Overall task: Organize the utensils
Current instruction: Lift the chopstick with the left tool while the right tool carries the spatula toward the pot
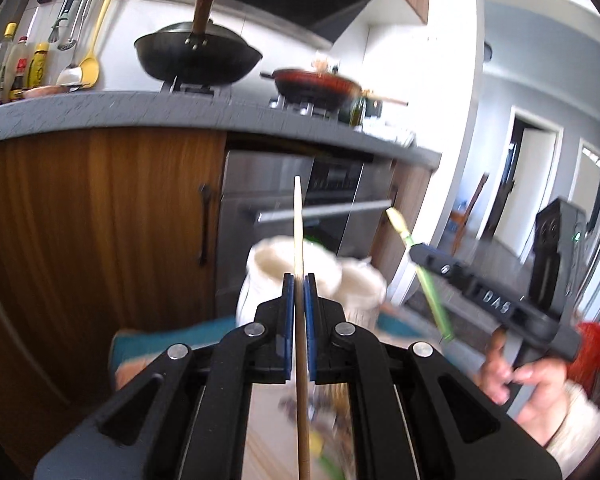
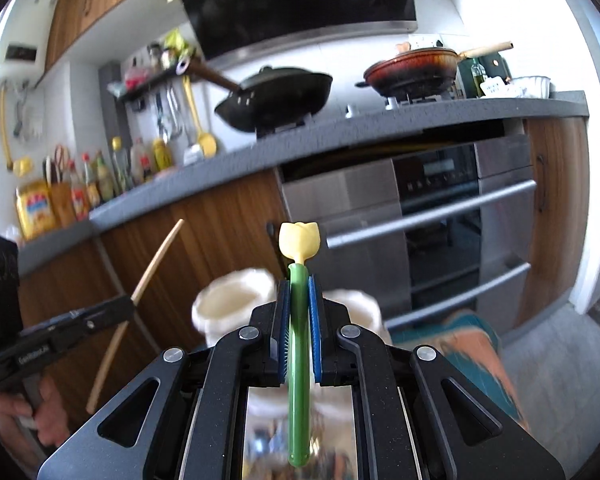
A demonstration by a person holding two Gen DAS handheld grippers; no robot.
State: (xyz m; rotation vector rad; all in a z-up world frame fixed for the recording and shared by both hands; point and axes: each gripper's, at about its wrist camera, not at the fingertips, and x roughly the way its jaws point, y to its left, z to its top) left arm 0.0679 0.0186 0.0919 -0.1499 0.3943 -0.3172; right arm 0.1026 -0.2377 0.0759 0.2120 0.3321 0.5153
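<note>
The left hand-held gripper (image 1: 299, 280) is clamped on a wooden chopstick (image 1: 299, 216), its tip standing up above two white holders (image 1: 276, 268), probably ready to drop in. To its right, the right hand-held gripper (image 2: 299, 284) pinches a green, tulip-topped utensil (image 2: 299, 344) over the same holders.

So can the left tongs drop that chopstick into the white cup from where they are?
Probably yes. The left tongs are shut on the chopstick, and the white cup stands open just beyond them with nothing between. The right tongs, holding the green utensil, sit off to the side.
</note>
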